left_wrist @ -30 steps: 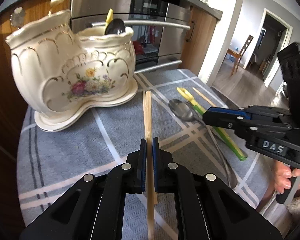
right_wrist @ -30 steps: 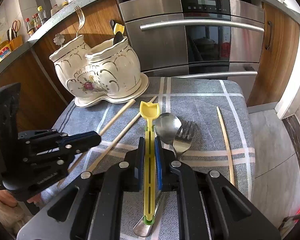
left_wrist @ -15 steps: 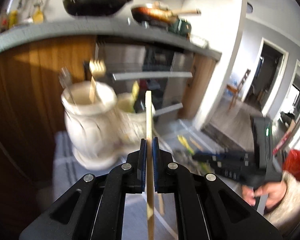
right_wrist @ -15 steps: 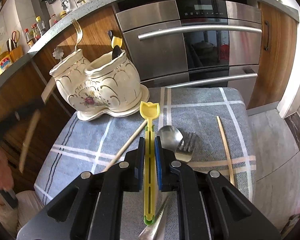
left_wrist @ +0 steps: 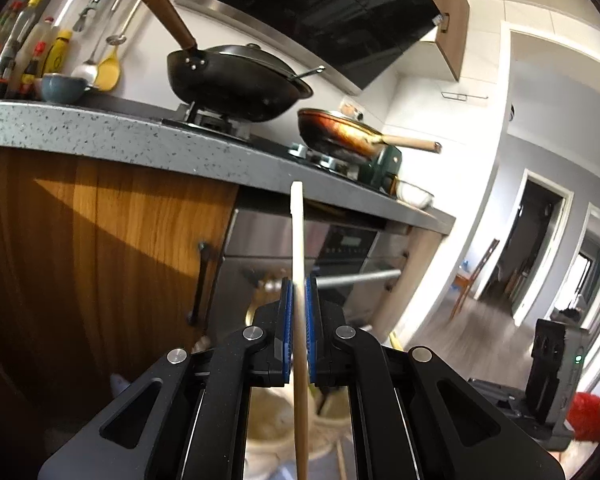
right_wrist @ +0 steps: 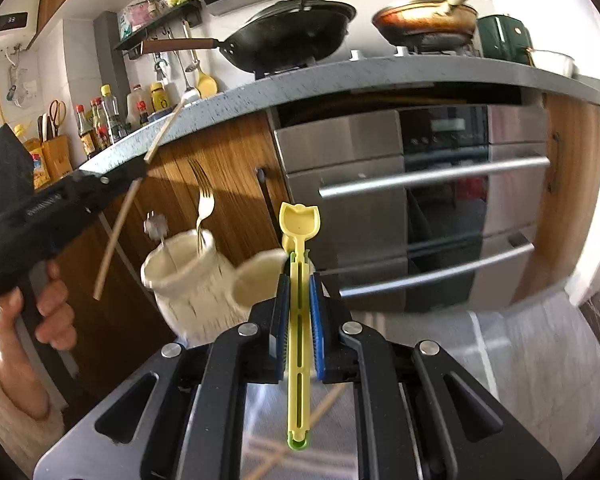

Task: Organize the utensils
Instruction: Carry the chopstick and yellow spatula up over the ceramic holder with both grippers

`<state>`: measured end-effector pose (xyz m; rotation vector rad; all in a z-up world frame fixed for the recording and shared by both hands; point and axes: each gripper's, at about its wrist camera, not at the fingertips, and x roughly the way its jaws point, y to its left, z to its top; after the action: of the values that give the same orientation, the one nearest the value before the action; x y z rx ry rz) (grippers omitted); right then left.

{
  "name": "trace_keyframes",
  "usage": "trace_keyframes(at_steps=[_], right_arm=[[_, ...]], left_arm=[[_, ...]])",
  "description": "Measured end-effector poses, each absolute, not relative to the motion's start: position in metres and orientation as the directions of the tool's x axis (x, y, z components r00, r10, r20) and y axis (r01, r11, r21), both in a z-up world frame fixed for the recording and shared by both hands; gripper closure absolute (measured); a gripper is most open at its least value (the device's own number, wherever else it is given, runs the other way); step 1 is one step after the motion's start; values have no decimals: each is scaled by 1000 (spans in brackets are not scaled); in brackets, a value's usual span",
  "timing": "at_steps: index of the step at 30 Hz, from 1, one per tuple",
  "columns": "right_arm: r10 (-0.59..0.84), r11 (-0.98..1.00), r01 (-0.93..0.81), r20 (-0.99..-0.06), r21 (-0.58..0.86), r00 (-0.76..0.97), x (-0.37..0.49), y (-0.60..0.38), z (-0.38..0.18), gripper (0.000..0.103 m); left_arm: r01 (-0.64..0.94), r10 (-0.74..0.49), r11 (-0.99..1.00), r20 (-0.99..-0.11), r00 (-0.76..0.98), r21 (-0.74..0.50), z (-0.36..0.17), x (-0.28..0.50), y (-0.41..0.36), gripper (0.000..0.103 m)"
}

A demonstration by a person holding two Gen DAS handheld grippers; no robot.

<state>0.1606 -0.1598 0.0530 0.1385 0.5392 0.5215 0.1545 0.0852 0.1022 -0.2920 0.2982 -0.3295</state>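
My left gripper [left_wrist: 299, 292] is shut on a wooden chopstick [left_wrist: 298, 236] that sticks up past the pads. It points at the cabinets, and the cream ceramic holder [left_wrist: 268, 420] shows blurred below its fingers. My right gripper [right_wrist: 299, 292] is shut on a yellow plastic utensil [right_wrist: 299, 344] with a tulip-shaped head. Just beyond it stands the two-pot holder [right_wrist: 196, 292], with a fork [right_wrist: 204, 208] in its left pot. In the right wrist view the left gripper [right_wrist: 140, 172] hovers above and left of the holder, its chopstick [right_wrist: 116, 236] slanting down.
A wok [right_wrist: 292, 40] and a frying pan [right_wrist: 424, 20] sit on the grey counter [right_wrist: 340, 76] above a steel oven [right_wrist: 440, 200]. Bottles [right_wrist: 100, 120] line the counter's left. A loose chopstick [right_wrist: 324, 404] lies on the checked cloth [right_wrist: 520, 360]. A hand [right_wrist: 48, 312] holds the left gripper.
Both grippers have risen off the cloth with their utensils. The left one tilted up from the table toward the counter, so the holder dropped low in its view.
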Motion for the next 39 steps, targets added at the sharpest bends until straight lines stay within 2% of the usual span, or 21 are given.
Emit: trace_keyframes(at_steps=[14,20,25,30,39], right_arm=[[563,826,-496,-360,268,743,193,-121,48,93],[564,826,-502,-357,258,745,195,-120,41,93],[569,822,-499,-368,275,735,199,-122,33,93],[577,816,-501,-358,288,734,200,-122,30,93],[596,795,-503,-284,338,751,208,-124,28,93]], left_arm=[[238,-276,942,-143,950,-238,82,183,85,96],[232,-253,957,-110,961,-177,73,180,78,96],[247,-265,959,-131,955,-137,67,174,71,96],[242,-266,959,-175,948,-149,59,165,77,96],[254,-282,956,-217,935,-148,49,150,84,96]])
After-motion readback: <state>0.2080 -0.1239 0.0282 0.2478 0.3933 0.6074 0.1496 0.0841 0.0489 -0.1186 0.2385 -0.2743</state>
